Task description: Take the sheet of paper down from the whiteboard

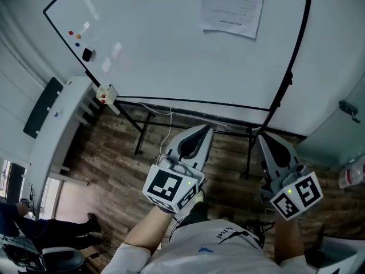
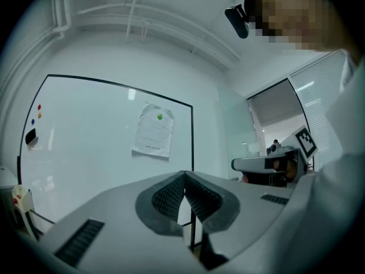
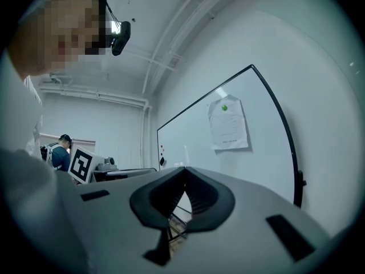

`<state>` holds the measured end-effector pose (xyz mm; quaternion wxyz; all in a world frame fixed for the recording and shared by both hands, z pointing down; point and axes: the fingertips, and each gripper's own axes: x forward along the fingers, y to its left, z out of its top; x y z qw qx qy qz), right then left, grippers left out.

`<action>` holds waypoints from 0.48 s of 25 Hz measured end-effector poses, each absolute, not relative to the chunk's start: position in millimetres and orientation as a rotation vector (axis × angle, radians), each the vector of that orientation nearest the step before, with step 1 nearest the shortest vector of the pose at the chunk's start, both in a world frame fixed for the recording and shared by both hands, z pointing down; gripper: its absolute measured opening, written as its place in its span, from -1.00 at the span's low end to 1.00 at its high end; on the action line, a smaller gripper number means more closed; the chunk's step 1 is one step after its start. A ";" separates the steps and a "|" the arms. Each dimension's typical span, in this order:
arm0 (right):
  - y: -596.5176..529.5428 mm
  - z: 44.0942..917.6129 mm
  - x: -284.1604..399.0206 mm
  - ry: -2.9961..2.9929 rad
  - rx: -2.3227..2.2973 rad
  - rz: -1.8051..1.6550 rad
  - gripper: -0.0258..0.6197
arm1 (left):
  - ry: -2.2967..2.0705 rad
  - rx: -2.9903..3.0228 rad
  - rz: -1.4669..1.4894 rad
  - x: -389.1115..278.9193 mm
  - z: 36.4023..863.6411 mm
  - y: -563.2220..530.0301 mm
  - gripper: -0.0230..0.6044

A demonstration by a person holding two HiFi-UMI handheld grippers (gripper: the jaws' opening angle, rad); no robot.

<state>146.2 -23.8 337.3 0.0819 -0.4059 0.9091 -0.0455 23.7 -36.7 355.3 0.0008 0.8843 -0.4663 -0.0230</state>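
A printed sheet of paper (image 1: 232, 7) hangs on the whiteboard (image 1: 159, 50), held near its top by a green magnet (image 2: 159, 116). The same sheet of paper (image 3: 228, 124) shows in the right gripper view, up and right of the jaws. My left gripper (image 1: 204, 129) is shut and empty, well short of the board and below the sheet. My right gripper (image 1: 260, 136) is shut too, with nothing in it, level with the left one and nearer the board's right edge.
The whiteboard stands on a black frame (image 1: 282, 93) over a wooden floor (image 1: 120, 164). Coloured magnets (image 1: 74, 36) and an eraser (image 1: 87, 54) sit at the board's left. A white table (image 1: 57, 124) runs along the left. A person (image 1: 51, 230) is at the lower left.
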 end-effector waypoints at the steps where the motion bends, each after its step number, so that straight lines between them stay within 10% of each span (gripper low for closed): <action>1: -34.3 332.8 140.4 2.710 -1.225 -0.121 -0.88 | -1.451 2.794 -0.075 19.9 350.7 -48.8 -0.89; 12: -140.0 289.7 79.6 2.637 -1.390 0.051 -0.88 | -1.322 2.980 -0.112 -22.8 302.2 -176.8 -0.88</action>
